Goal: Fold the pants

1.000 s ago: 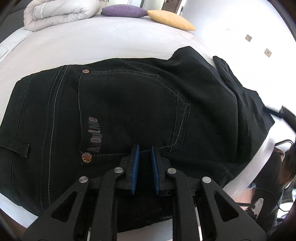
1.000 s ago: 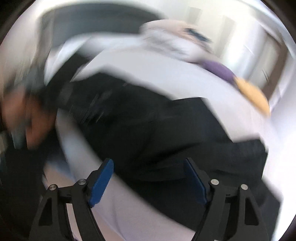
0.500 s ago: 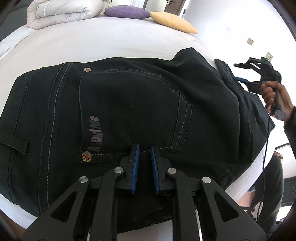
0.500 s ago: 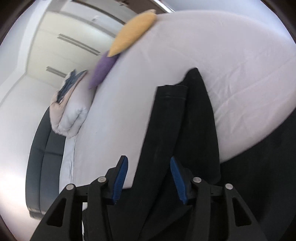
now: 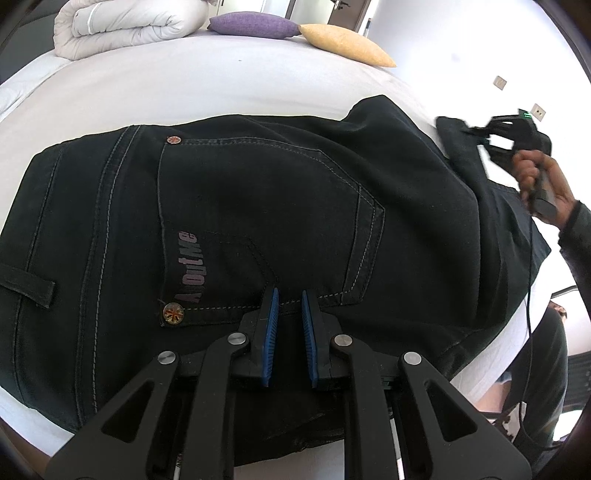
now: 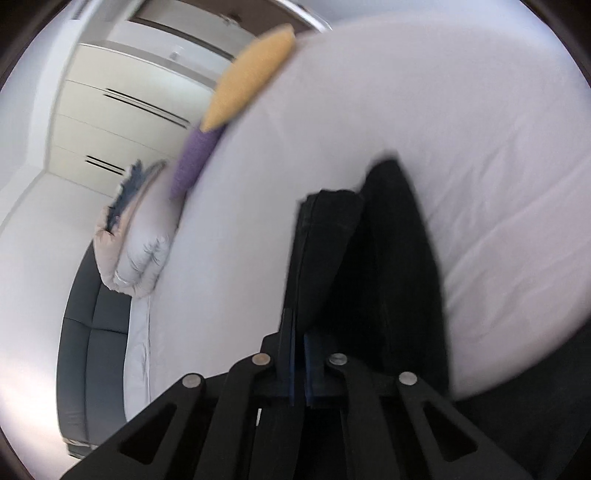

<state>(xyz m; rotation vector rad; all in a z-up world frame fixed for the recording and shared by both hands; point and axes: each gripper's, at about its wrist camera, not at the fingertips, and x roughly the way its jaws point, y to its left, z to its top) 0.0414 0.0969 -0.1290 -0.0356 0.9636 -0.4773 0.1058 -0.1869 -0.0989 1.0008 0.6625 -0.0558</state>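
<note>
Pants on bed: soft, floppy denim, moderately heavy; best gripped at hems or waistband. Waist end lies ahead of left tongs, nearly clenched, pads pressing fabric. Right tongs, earlier wide apart, have just been closing; now grasping leg hem.

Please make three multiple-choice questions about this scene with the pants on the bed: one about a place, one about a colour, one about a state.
1. Where do the black denim pants lie?
A. on the white bed sheet
B. on a chair
C. on the floor

2. What colour is the pillow beside the yellow pillow?
A. green
B. purple
C. red

3. How is the right gripper?
A. wide open
B. out of view
C. shut on the pants leg

Answers: 1 A, white sheet surrounds the pants; 2 B, the purple pillow touches it; 3 C, blue pads pinch the dark cloth.
</note>
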